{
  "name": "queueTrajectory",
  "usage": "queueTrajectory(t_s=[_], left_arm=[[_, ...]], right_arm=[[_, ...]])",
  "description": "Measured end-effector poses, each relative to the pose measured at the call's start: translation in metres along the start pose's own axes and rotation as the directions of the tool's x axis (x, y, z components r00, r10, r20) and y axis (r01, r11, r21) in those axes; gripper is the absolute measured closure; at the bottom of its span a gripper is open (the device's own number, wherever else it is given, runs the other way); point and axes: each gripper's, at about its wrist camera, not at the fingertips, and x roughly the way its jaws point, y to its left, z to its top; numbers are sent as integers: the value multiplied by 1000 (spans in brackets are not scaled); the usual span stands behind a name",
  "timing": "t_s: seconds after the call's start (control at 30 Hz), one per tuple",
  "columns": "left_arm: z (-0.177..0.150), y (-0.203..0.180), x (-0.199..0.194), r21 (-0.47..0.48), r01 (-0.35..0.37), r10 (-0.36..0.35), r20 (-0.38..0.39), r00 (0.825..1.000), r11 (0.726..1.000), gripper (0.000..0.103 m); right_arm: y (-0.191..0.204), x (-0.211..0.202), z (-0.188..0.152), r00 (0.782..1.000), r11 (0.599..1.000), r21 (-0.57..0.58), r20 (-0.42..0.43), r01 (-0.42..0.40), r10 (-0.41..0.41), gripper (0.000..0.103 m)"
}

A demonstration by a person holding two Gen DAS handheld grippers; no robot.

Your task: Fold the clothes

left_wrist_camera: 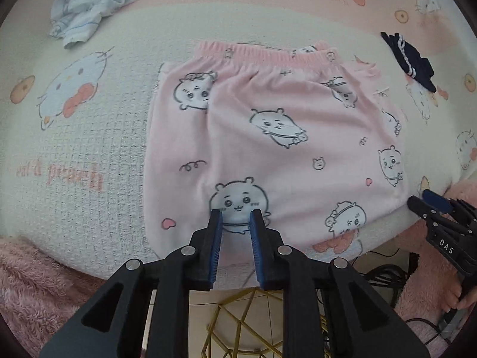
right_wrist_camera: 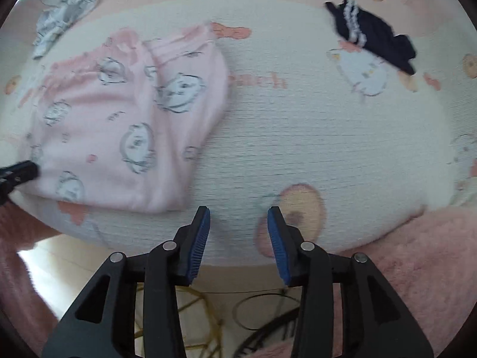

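Presently, left wrist view: your left tongs (left_wrist_camera: 235, 215) hang steeply downward at 6 o'clock, blades slightly apart, nothing pinched, over the near hem of the folded pink pyjama shorts (left_wrist_camera: 274, 137) at centre on the printed surface (left_wrist_camera: 89, 137). Light blue garment (left_wrist_camera: 89, 9) at 11 o'clock; navy garment (left_wrist_camera: 411, 59) at 2 o'clock. Risk: a careless close would drag the top layer and spoil the fold.

Right wrist view: your right tongs (right_wrist_camera: 238, 217), pointing steeply down, stand wider apart, empty, over bare cloth. Shorts at 10 o'clock. Risk: blurred frame suggests motion; a sweep leftward could ruck the shorts' edge.
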Motion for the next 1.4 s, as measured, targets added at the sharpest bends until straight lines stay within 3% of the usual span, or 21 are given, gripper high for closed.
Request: queueTrajectory(t_s=[0.07, 0.13, 0.2, 0.27, 0.33, 0.4, 0.43, 0.47, 0.53, 0.6, 0.63, 0.77, 0.8, 0.83, 0.87, 0.93, 1.03, 1.1, 1.23, 1.33, 1.4], left_arm=[[0, 8, -3, -50, 52, -52, 12, 999, 997, 82], [0, 6, -9, -50, 85, -83, 43, 996, 995, 81], [-1, -2, -9, -21, 95, -94, 49, 994, 995, 80], [-2, -5, -6, -11, 78, -77, 37, 996, 997, 77], [-3, -1, -2, -22, 45, -44, 23, 999, 999, 77], [-3, 7, -7, -73, 63, -61, 28, 998, 995, 77], [-3, 9, -12, -85, 85, -81, 51, 995, 993, 77], [-3, 11, -16, -95, 109, -102, 76, 992, 990, 77], [-1, 10, -21, -106, 161, -150, 103, 983, 981, 77], [0, 8, -26, -115, 213, -198, 129, 972, 970, 77], [0, 8, -26, -113, 206, -192, 124, 974, 972, 77], [0, 8, -10, -123, 175, -166, 79, 983, 977, 76], [-1, 9, -7, -130, 170, -162, 69, 984, 977, 76], [-1, 10, -4, -135, 168, -160, 67, 985, 976, 76], [-2, 9, 0, -140, 169, -161, 68, 985, 976, 76], [-1, 14, -3, -154, 172, -162, 77, 984, 973, 76], [3, 23, -6, -190, 188, -173, 94, 980, 964, 74], [5, 29, -6, -212, 226, -206, 110, 972, 951, 73], [13, 28, -23, -165, 331, -300, 185, 936, 929, 73], [16, 30, -30, -156, 395, -360, 208, 909, 905, 73], [12, 38, -19, -219, 448, -413, 191, 891, 866, 73]], right_arm=[[0, -8, 3, 993, 993, 11, 34, -118, 117, 61], [9, -18, 7, 969, 972, -21, 70, -236, 237, 61], [34, -19, 8, 973, 970, -138, 82, -202, 214, 63], [47, -3, 7, 992, 975, -192, 34, -110, 119, 61], [31, -2, 12, 993, 987, -120, 34, -107, 112, 59], [9, -2, 18, 998, 998, -25, 19, -60, 60, 59], [-5, -5, 21, 997, 996, 43, 26, -80, 79, 57], [-19, -8, 24, 986, 979, 118, 44, -165, 161, 57], [-38, -15, 29, 922, 893, 233, 117, -386, 368, 57], [-42, -18, 38, 876, 830, 279, 158, -483, 456, 57], [-41, -18, 43, 872, 824, 287, 162, -489, 462, 57], [-33, -3, 53, 892, 845, 285, 143, -453, 429, 56], [-30, 3, 55, 874, 827, 284, 138, -486, 466, 53], [-27, 9, 56, 853, 805, 283, 132, -521, 505, 41], [-19, 12, 57, 852, 813, 259, 118, -522, 510, 33], [-4, 18, 58, 854, 830, 206, 88, -519, 512, 33], [14, 27, 61, 864, 853, 141, 44, -502, 501, 88], [16, 22, 63, 863, 853, 129, 51, -505, 503, 92], [45, -15, 78, 821, 826, -19, 102, -564, 562, 93], [87, -41, 88, 783, 785, -148, 86, -601, 616, 93], [117, -48, 91, 764, 755, -216, 55, -620, 643, 93]])
